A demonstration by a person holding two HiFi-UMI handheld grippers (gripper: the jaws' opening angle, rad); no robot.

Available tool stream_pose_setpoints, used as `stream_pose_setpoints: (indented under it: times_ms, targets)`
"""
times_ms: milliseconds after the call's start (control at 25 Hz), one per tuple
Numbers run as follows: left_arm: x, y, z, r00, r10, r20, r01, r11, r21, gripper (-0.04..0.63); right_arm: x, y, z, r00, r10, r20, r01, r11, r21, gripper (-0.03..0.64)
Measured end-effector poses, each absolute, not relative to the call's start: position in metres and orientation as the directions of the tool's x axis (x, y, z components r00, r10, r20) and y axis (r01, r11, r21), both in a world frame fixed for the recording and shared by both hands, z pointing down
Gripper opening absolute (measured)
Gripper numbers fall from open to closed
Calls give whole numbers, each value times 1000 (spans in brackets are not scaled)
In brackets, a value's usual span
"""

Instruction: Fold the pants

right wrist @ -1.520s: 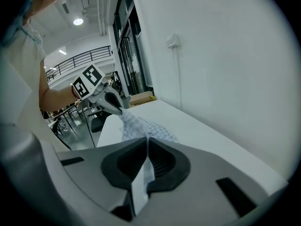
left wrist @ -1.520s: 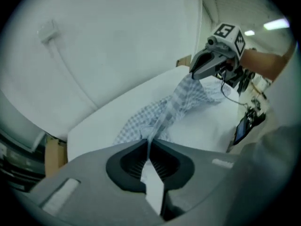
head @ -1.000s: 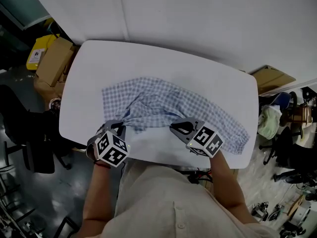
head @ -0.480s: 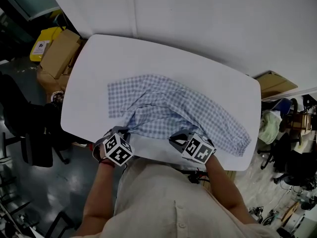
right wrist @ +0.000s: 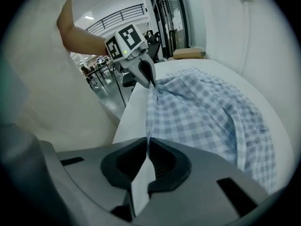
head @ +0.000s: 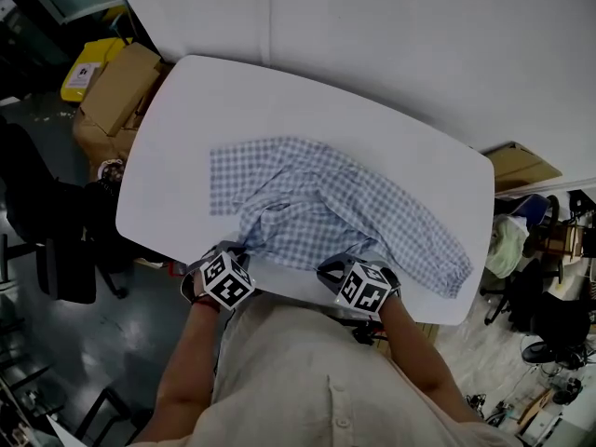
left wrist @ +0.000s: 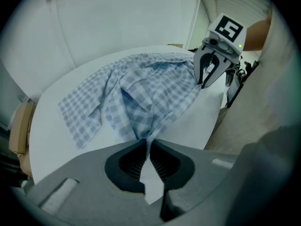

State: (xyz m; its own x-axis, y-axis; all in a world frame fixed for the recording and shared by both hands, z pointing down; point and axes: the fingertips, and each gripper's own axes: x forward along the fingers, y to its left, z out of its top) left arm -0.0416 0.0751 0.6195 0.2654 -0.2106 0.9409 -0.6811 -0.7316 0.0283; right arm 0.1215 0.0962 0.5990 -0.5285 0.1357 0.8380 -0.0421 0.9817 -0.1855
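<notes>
On the white table [head: 233,101], toward its near edge: pants [head: 326,208], thin blue-and-white check fabric, rumpled, not flat.

- Layout, head view: the pants run from far left to near right across the middle of the table. The far-left part lies as a fairly flat rectangular panel. The centre is bunched into diagonal folds. The right end trails toward the table's near-right corner and stays on the top.
- The near edge of the cloth is drawn to the near rim of the table and spans the two grippers. In the right gripper view that edge runs almost straight from one gripper to the other.
- Left gripper [head: 231,250]: jaws closed on the pants at the near-left end of that edge. In its own view [left wrist: 146,142] the cloth gathers into a narrow pinch between the ribbed pads and fans out beyond them.
- Right gripper [head: 332,266]: jaws closed on the pants further right along the same edge. In its own view [right wrist: 148,144] a thin fold of check cloth enters between the pads.
- Both grippers point steeply down at the near rim, well apart, just in front of the person's pale shirt [head: 307,371].
- Cardboard boxes [head: 116,91] sit on the floor off the far-left corner of the table.
</notes>
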Motion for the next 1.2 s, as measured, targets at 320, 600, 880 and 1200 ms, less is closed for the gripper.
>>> stream_pose_setpoints:
  times_ms: [320, 600, 880, 1200]
  targets:
    - [-42, 84, 612, 399, -253, 881, -787, -588, 187, 142, 121, 121, 594, -498, 293, 816, 7, 942, -334, 199]
    - [-68, 59, 561, 375, -299, 878, -797, -587, 140, 156, 76, 49, 522, -635, 195, 748, -29, 961, -275, 202]
    - [-51, -9, 548, 395, -341, 853, -781, -613, 116, 132, 30, -48, 530, -578, 50, 815, -61, 993, -104, 118]
    - [-49, -19, 566, 428, -275, 861, -766, -616, 183, 103, 12, -60, 586, -407, 174, 896, 33, 984, -176, 112]
